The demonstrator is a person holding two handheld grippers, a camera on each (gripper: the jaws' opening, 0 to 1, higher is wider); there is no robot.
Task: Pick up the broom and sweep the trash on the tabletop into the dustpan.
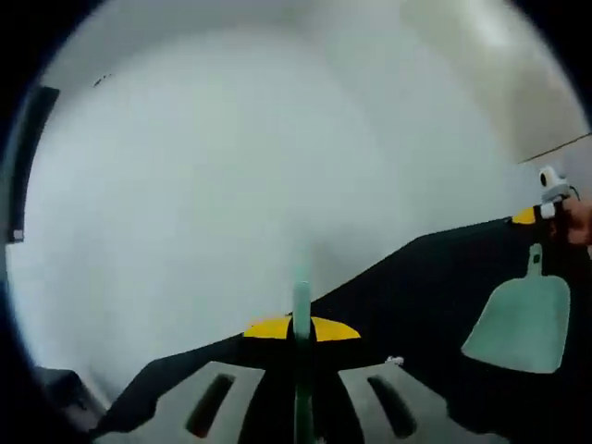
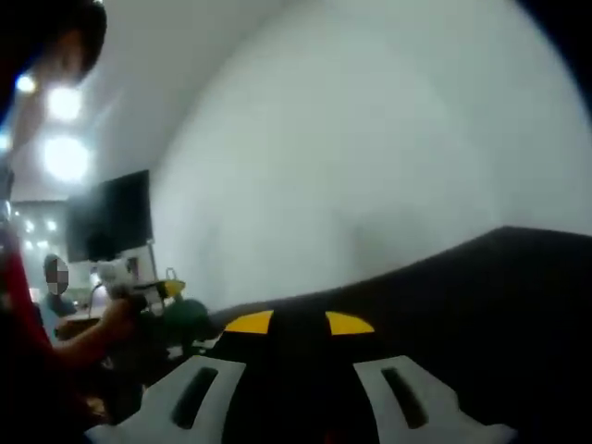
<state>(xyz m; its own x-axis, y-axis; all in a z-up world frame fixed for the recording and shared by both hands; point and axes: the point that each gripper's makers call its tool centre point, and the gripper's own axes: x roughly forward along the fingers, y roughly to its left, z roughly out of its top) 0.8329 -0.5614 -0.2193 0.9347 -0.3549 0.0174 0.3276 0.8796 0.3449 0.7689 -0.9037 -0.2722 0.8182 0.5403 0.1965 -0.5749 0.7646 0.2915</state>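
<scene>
My left gripper (image 1: 301,328) is shut on a thin pale green broom handle (image 1: 302,301) that rises between its yellow tips. A pale green dustpan (image 1: 523,319) rests on the black tabletop (image 1: 416,287) to the right, its handle pointing up. Just beyond that handle is my right gripper (image 1: 541,208), with a person's hand behind it. A small white scrap (image 1: 395,361) lies near my left gripper's right jaw. In the right gripper view, my right gripper (image 2: 300,322) stands open over the black tabletop (image 2: 481,305), with nothing between its jaws. The left gripper (image 2: 153,291) comes in at the left beside a dark green shape (image 2: 190,316).
A plain white wall (image 1: 277,166) stands behind the table's far edge. At the far left of the right gripper view, a dark monitor (image 2: 111,217) and bright ceiling lights (image 2: 65,153) show in the room beyond, along with a person's forearm (image 2: 88,338).
</scene>
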